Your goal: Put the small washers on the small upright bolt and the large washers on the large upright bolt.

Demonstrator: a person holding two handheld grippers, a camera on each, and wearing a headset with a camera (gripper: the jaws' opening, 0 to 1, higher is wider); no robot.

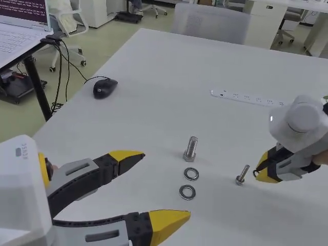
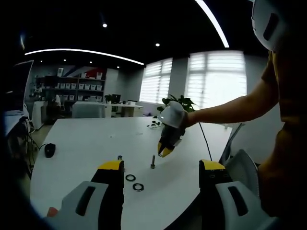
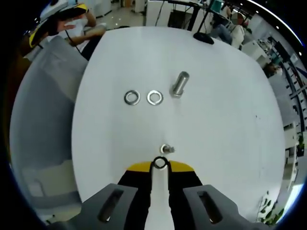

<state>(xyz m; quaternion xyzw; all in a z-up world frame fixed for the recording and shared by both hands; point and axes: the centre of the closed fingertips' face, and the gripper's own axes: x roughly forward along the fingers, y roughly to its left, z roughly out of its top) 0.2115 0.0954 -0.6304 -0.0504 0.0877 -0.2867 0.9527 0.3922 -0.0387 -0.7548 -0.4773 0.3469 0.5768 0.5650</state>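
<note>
A large upright bolt (image 1: 190,148) (image 3: 180,84) stands mid-table, with two large washers (image 1: 191,174) (image 1: 187,192) lying flat just in front of it. To the right stands the small upright bolt (image 1: 242,175) (image 3: 166,149). My right gripper (image 1: 259,173) (image 3: 159,164) is shut on a small washer (image 3: 159,163), held close beside the small bolt's top. My left gripper (image 1: 164,185) (image 2: 161,167) hovers open and empty at the near left, short of the washers (image 2: 130,178).
A black mouse (image 1: 105,88) lies at the table's far left and a white power strip (image 1: 246,98) at the far right. A laptop (image 1: 20,25) sits on a side stand to the left. A chair (image 1: 210,23) stands behind the table.
</note>
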